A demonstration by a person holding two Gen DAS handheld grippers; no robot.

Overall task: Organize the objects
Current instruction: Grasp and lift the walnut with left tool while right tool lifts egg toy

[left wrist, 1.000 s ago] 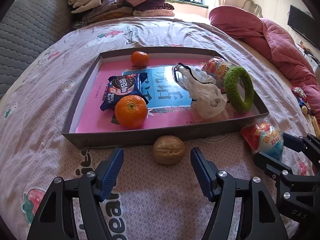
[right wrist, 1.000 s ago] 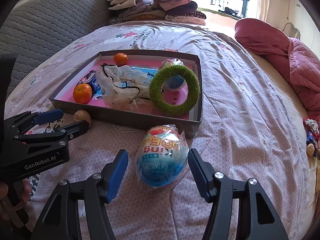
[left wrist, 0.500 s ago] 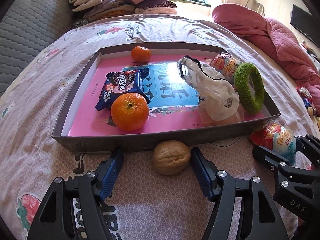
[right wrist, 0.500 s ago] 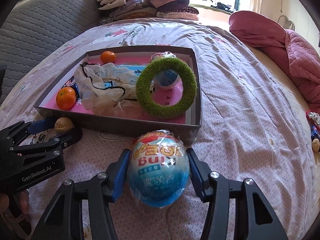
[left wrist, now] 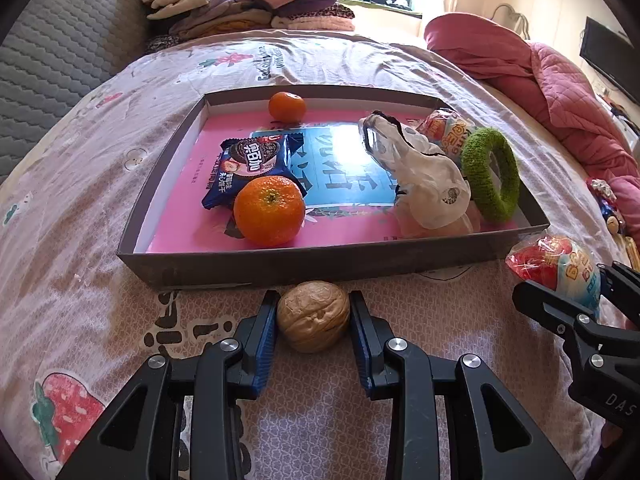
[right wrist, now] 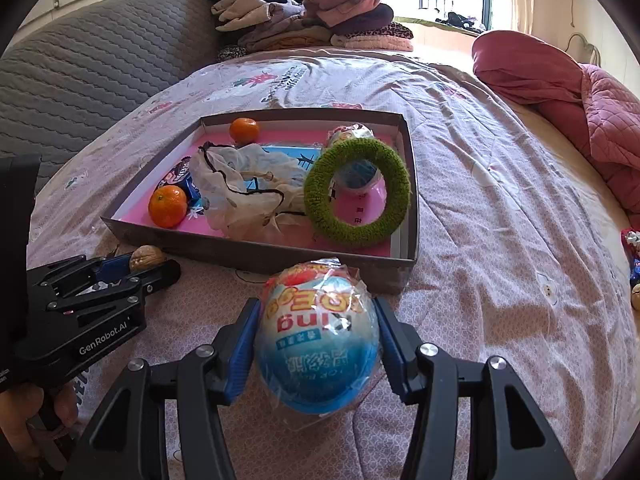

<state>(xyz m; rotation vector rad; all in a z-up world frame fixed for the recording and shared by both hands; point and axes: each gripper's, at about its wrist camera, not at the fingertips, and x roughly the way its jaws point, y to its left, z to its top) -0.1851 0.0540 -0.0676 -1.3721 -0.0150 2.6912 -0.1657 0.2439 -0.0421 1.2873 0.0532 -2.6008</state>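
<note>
Pink patterned bedding (left wrist: 100, 216) covers the bed that serves as the work surface, with folded clothes (left wrist: 248, 4) stacked at the far end and a red quilt (left wrist: 560, 92) to the right. A shallow cardboard tray (left wrist: 320, 266) lies on the bedding. Inside it: two mandarins (left wrist: 269, 210) (left wrist: 287, 106), a blue biscuit packet (left wrist: 248, 168), a crumpled translucent bag (left wrist: 420, 180), a green fuzzy ring (left wrist: 490, 174) leaning against the right wall, and a wrapped toy egg (left wrist: 444, 130) behind the ring.

The left gripper (left wrist: 313, 320) sits on the bedding just outside the tray's near wall. Its blue pads (left wrist: 264, 340) are clamped against both sides of a walnut (left wrist: 313, 316), which touches the bedding.

The right gripper (right wrist: 317, 340) sits off the tray's near right corner. Its jaws have closed on a second wrapped toy egg (right wrist: 317, 340); both pads (right wrist: 240, 344) press the plastic wrap. This egg rests on the bedding, outside the tray.
</note>
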